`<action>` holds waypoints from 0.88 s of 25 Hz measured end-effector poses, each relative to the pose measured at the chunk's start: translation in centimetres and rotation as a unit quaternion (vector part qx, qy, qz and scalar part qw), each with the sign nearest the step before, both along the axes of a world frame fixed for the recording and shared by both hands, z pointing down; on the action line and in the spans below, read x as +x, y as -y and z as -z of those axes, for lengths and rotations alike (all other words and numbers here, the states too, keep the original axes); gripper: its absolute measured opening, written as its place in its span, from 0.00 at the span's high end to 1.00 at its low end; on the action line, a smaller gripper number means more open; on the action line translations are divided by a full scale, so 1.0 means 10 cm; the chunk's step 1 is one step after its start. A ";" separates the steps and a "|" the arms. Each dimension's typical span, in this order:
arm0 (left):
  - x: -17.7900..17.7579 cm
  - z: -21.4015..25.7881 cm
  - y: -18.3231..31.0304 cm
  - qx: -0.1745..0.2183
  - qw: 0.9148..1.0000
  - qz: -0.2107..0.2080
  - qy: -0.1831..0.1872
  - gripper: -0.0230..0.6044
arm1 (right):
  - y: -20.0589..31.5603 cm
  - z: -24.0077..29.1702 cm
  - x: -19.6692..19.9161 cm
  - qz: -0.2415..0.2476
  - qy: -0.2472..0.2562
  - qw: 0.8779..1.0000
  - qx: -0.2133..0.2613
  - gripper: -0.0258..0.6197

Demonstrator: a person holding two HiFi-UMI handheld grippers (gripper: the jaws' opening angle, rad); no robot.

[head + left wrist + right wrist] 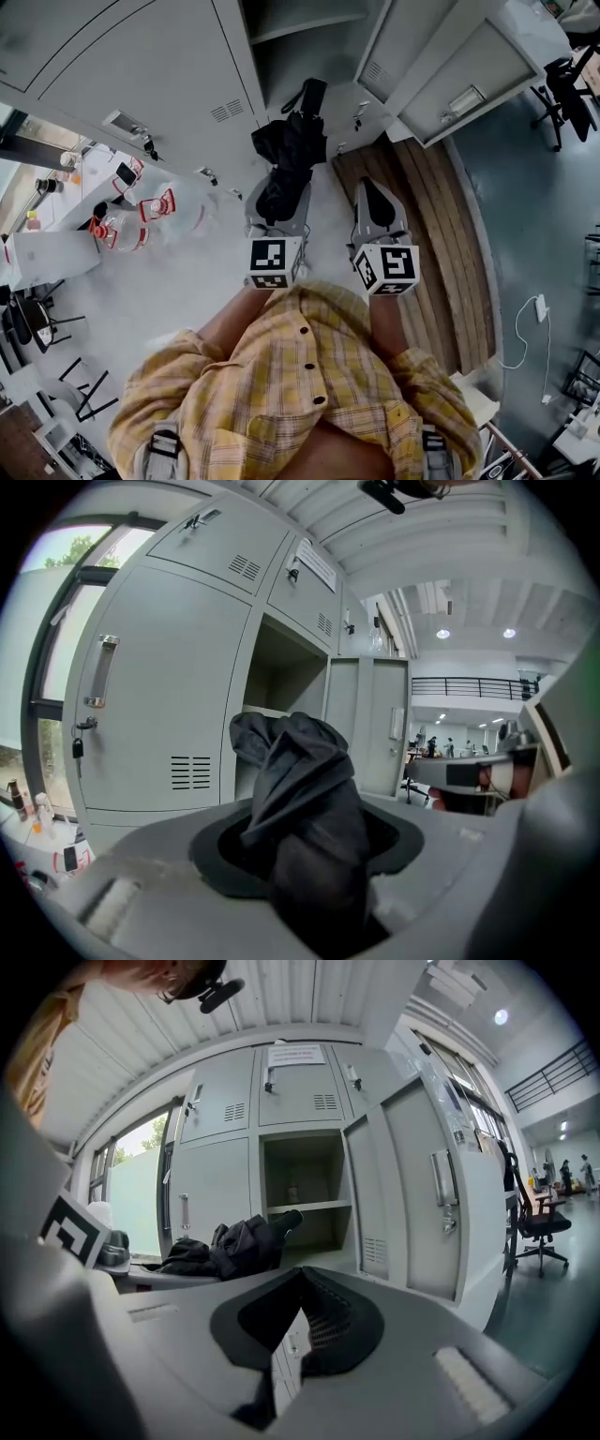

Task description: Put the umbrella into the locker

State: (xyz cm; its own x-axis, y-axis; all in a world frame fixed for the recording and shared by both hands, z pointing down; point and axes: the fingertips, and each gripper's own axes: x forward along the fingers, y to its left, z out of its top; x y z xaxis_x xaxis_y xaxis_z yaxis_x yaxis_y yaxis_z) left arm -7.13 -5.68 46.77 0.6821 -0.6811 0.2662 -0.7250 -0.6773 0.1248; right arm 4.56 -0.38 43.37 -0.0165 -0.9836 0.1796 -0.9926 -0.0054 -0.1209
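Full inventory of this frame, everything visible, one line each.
umbrella: 1, black, folded, in the left gripper
lockers: 1 bank, light grey, ahead
open compartment: 1, grey, shelf inside, beyond the umbrella
bottles: about 2, clear with red trim, far left
office chair: 1, black, upper right
wood planking: 1 strip, brown, below the right gripper
cable: 1, white, floor at right
shirt: 1, yellow plaid, on the person
left gripper: 1, grey, shut on the umbrella
right gripper: 1, grey, jaws together, empty

The left gripper point(305, 860) hides the lower end of the umbrella point(298, 780), and the object point(293, 1192) on the locker shelf point(309, 1207) is indistinct.
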 end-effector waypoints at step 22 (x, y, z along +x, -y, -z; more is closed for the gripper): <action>0.64 0.01 0.90 0.009 0.996 0.092 0.011 0.58 | 1.18 0.02 0.63 0.106 -0.008 0.994 0.004 0.96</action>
